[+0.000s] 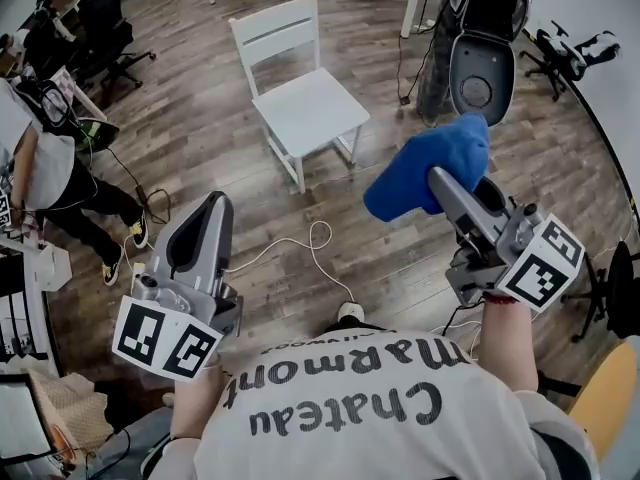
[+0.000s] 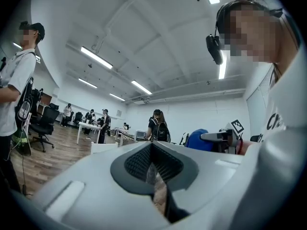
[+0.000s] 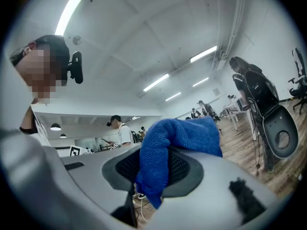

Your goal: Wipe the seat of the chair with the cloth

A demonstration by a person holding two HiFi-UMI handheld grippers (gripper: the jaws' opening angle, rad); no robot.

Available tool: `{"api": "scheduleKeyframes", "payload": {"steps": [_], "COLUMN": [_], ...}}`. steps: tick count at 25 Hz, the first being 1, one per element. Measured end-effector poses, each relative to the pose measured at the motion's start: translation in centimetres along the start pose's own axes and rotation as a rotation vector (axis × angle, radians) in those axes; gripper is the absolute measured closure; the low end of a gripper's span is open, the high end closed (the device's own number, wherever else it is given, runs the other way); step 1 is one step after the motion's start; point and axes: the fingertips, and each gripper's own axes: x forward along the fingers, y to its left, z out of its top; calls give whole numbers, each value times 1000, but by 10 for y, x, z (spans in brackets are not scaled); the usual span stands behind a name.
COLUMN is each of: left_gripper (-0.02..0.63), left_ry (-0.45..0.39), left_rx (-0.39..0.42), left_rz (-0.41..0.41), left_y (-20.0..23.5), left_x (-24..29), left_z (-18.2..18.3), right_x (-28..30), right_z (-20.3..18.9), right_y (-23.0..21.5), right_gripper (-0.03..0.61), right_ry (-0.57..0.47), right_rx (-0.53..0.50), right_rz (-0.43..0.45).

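The blue cloth (image 1: 425, 173) is bunched up in the air, pinched between the right tongs (image 1: 445, 183), which are clamped on a fold of it while the rest flops over their tips. It hangs well short of the white wooden chair (image 1: 300, 98), which stands on the plank floor (image 1: 200, 138) ahead, its seat (image 1: 312, 111) bare and untouched. The left tongs (image 1: 212, 203) are closed with nothing between them, held out low beside the right.

This looks like the carry: the cloth is in hand and wiping has not begun. The next move likely calls for stepping over the white cable (image 1: 300, 248), then lowering the cloth flat onto the seat.

Counted: one cloth, one white chair, two tongs, one scooter (image 1: 480, 28) parked beyond.
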Motion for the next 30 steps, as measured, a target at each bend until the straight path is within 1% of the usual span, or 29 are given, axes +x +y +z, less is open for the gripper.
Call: {"api": "scheduleKeyframes", "payload": {"steps": [4, 8, 10, 12, 14, 17, 20, 25, 28, 30], "left_gripper": [606, 606, 606, 606, 606, 606, 606, 606, 606, 606], "left_ry": [-18, -40, -40, -11, 31, 56, 60, 22, 43, 49], "left_rx": [-12, -72, -87, -67, -26, 7, 2, 10, 24, 18], "left_rz": [47, 68, 72, 82, 98, 105, 68, -42, -71, -91], "left_y": [8, 8, 9, 9, 14, 30, 42, 58, 93, 123], "left_x": [33, 61, 70, 77, 84, 99, 122, 172, 218, 245], "left_z": [-5, -11, -14, -19, -23, -25, -28, -32, -22, -10], "right_x": [11, 19, 26, 32, 38, 53, 67, 89, 132, 167], "right_z": [7, 13, 11, 8, 4, -1, -3, -1, 10, 20], "right_y": [-33, -57, -62, -67, -76, -97, -116, -141, -160, -173], "right_gripper": [465, 465, 465, 465, 465, 465, 465, 465, 465, 465], "right_ry": [4, 1, 5, 13, 20, 33, 43, 33, 55, 64], "right_rx": [-6, 13, 21, 32, 55, 89, 101, 62, 49, 44], "right_rz": [13, 54, 80, 97, 101, 79, 52, 19, -7, -24]}}
